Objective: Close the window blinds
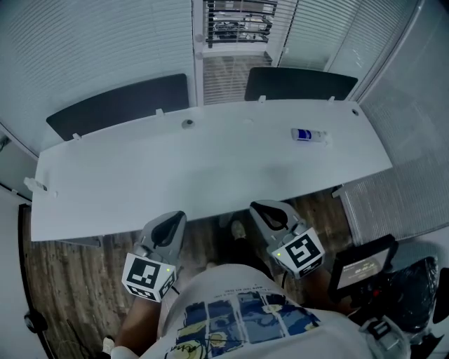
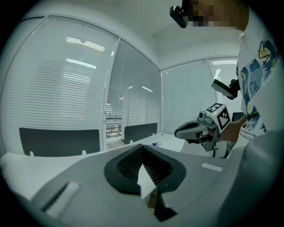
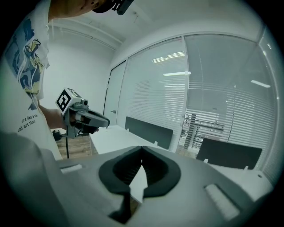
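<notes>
white-slatted window blinds (image 1: pixel 98 42) cover the glass walls across the top of the head view and down its right edge. one narrow strip at top centre (image 1: pixel 238 21) lets a dark rack beyond show through its slats. below the blinds a long white desk (image 1: pixel 210 168) runs from the left edge to the right, with two dark panels (image 1: pixel 119 105) along its far edge and a small blue-and-white item (image 1: pixel 309 135) towards its right end. wooden floor (image 1: pixel 63 280) fills the lower left. the left hand-held gripper (image 1: pixel 172 223) and the right hand-held gripper (image 1: pixel 270 212) sit just below the desk's near edge, apart from each other, so the whole desk lies between them and the blinds.

left gripper view: the left hand-held gripper (image 2: pixel 143 148) has its dark pads meeting at the tips and nothing held between them. the blinds (image 2: pixel 53 88) fill the left half of the frame, far beyond the desk. the right hand-held gripper (image 2: pixel 179 131) hangs at middle right.

right gripper view: the right hand-held gripper (image 3: pixel 142 150) is likewise closed at the tips and empty. the blinds (image 3: pixel 208 88) span the upper right, and the other hand-held gripper is at middle left.
</notes>
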